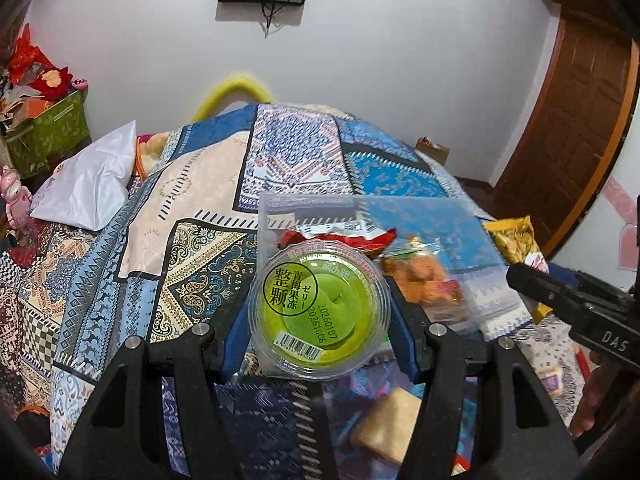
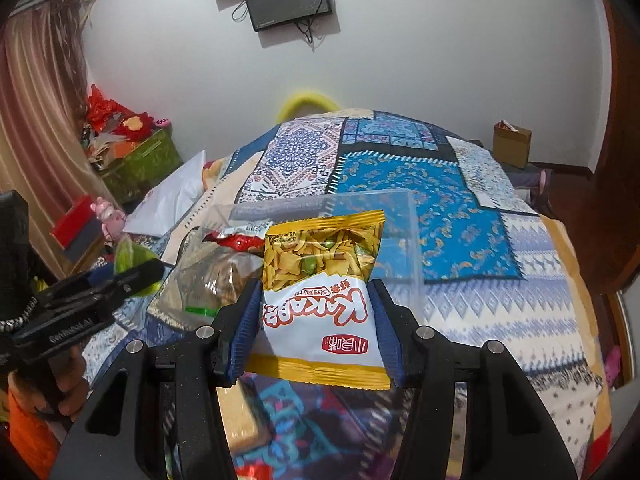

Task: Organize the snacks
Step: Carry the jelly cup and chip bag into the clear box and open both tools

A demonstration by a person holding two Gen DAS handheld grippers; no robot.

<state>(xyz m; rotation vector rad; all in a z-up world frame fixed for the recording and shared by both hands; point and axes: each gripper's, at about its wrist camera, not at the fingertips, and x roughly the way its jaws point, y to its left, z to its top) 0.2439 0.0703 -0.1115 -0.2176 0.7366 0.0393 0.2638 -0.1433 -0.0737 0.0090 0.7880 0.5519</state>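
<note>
My left gripper [image 1: 320, 320] is shut on a green jelly cup [image 1: 320, 312] with a printed lid, held above the bed in front of a clear plastic box [image 1: 420, 216]. The box holds a red packet [image 1: 340, 240] and a brown snack bag [image 1: 424, 280]. My right gripper [image 2: 316, 316] is shut on a yellow and white snack packet [image 2: 320, 280], held just in front of the same clear box [image 2: 400, 208]. The left gripper [image 2: 80, 300] with the jelly cup [image 2: 128, 256] shows at the left of the right wrist view. The right gripper [image 1: 572, 300] shows at the right of the left wrist view.
A patterned patchwork bedspread [image 1: 200, 200] covers the bed. A tan biscuit pack [image 1: 384, 424] and other packets lie below the grippers. A white pillow [image 1: 92, 176] and a green box [image 1: 48, 132] are at the left. A cardboard box [image 2: 512, 144] stands by the door [image 1: 580, 120].
</note>
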